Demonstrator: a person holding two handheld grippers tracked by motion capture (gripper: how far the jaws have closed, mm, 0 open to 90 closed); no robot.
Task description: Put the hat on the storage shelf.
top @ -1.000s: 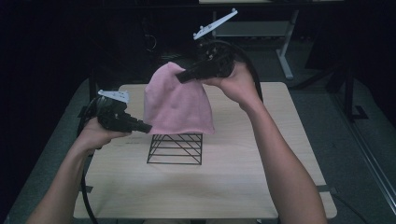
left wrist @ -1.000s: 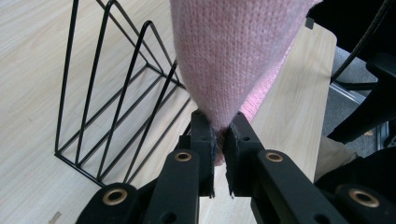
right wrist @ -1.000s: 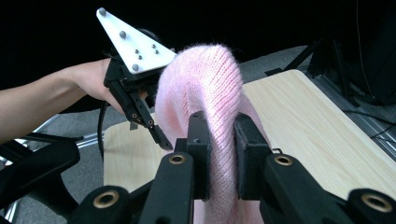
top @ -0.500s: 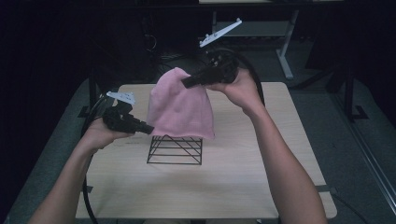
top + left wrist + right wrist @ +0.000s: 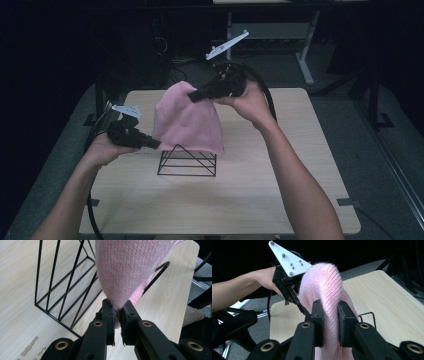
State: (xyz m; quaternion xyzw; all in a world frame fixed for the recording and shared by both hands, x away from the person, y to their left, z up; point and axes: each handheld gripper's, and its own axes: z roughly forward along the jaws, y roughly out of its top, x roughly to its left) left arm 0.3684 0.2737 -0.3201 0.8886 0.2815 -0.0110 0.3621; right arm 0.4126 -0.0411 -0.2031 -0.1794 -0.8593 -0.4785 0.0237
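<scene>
A pink knitted cloth (image 5: 187, 122) hangs spread over a black wire rack (image 5: 187, 161) near the middle of the table. My right gripper (image 5: 192, 95) is shut on the cloth's top fold, and its jaws pinch a thick roll of knit (image 5: 329, 315) in the right gripper view. At the lower left edge of the cloth, my left gripper (image 5: 156, 144) is shut on a corner of it (image 5: 117, 307). The rack's slanted wires (image 5: 62, 287) stand just behind that corner. The cloth hides the top of the rack.
The light wooden table (image 5: 280, 200) has open surface in front of and to the right of the rack. Dark floor and a desk frame (image 5: 305, 60) lie beyond the far edge. The left hand's gripper with its grey plate (image 5: 289, 258) is close behind the cloth.
The right gripper has come down a little with the cloth's top, so the cloth drapes lower over the rack. The left gripper has stayed about where it was.
</scene>
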